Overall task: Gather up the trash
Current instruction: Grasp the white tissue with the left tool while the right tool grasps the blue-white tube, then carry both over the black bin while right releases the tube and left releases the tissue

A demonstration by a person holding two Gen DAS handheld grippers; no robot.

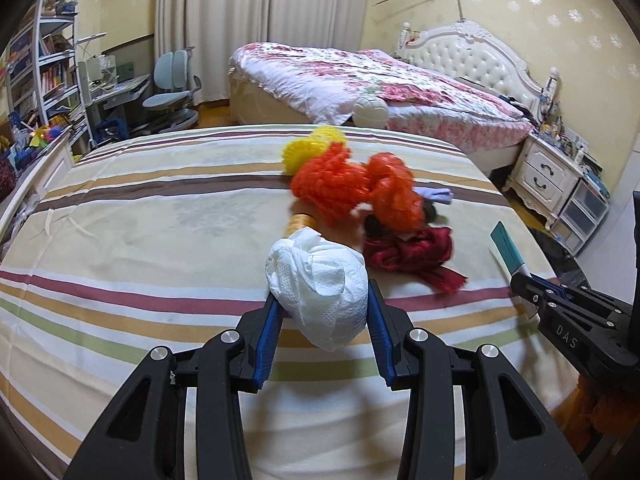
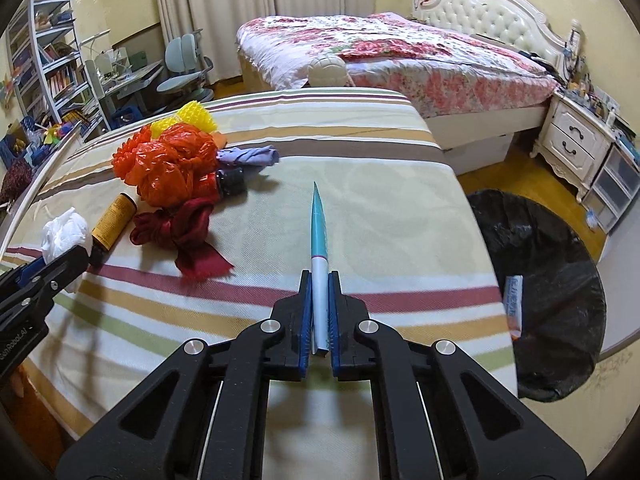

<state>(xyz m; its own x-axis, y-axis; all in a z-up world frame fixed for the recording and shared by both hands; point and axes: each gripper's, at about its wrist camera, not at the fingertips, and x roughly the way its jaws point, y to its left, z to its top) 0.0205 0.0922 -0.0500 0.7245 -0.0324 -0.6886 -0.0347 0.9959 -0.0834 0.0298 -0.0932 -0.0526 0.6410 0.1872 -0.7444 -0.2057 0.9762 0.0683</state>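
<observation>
My left gripper [image 1: 323,298] is shut on a crumpled white tissue [image 1: 318,286] and holds it above the striped table [image 1: 140,216]. My right gripper [image 2: 320,280] is shut on a flat teal and white wrapper [image 2: 319,236] that points forward. It also shows at the right of the left wrist view [image 1: 506,250]. A pile lies on the table: orange plastic bag [image 2: 172,164], yellow mesh balls [image 2: 192,118], dark red cloth [image 2: 180,228], purple cloth [image 2: 248,158], a small brown bottle [image 2: 112,220]. A black trash bag [image 2: 540,280] stands open on the floor to the right, with a white wrapper [image 2: 514,302] inside.
A bed with a floral quilt [image 2: 380,52] stands behind the table. A white nightstand [image 2: 576,140] is at the far right. A desk with a blue chair [image 1: 172,84] and bookshelves [image 1: 44,64] are at the left. A white round object [image 1: 370,110] sits past the table's far edge.
</observation>
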